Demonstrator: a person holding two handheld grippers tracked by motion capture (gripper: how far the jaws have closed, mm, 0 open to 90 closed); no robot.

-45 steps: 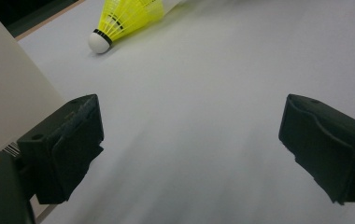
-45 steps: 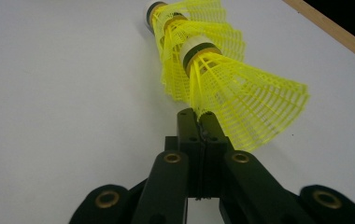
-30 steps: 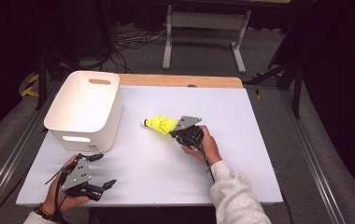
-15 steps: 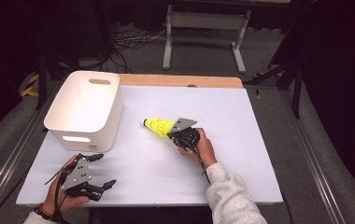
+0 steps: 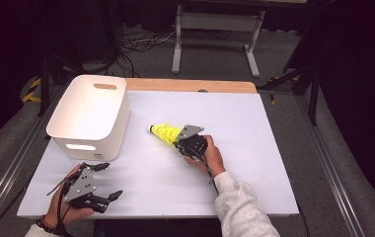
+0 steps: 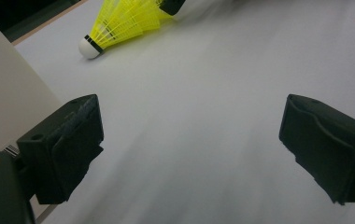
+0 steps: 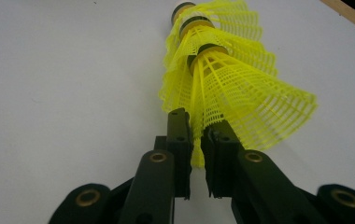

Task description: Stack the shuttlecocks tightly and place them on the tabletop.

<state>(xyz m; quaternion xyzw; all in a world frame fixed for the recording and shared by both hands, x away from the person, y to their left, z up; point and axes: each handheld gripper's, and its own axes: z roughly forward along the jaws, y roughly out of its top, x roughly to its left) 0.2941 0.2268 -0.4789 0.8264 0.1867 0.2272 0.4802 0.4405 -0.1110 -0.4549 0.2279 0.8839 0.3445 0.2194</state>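
The right gripper (image 7: 195, 140) grasps a nested stack of yellow shuttlecocks (image 7: 222, 70) by the thin skirt edge of the nearest one; its jaws have just been opening a little, and the yellow mesh sits in the narrow gap between them, so whether the pads press firmly at this instant is hard to judge. The stack lies on the white table (image 5: 254, 128) straight ahead of that gripper, skirts towards the jaws and cork tips pointing away. The likely trouble is a slip: with so little of the flimsy skirt caught and the jaws easing, any lift could leave the stack behind or pull one shuttlecock out of the others, and the loose cones could roll across the smooth table. A harder squeeze could instead crumple the mesh. The left gripper (image 5: 92, 185) rests released with jaws wide apart and nothing between them, well to the near left of the stack, too far to steady it. Beyond the left gripper and to the left of the stack stands a white bin (image 5: 89, 116) with a handle slot, well apart from the shuttlecocks. No brand, label or writing can be read on any of these things.
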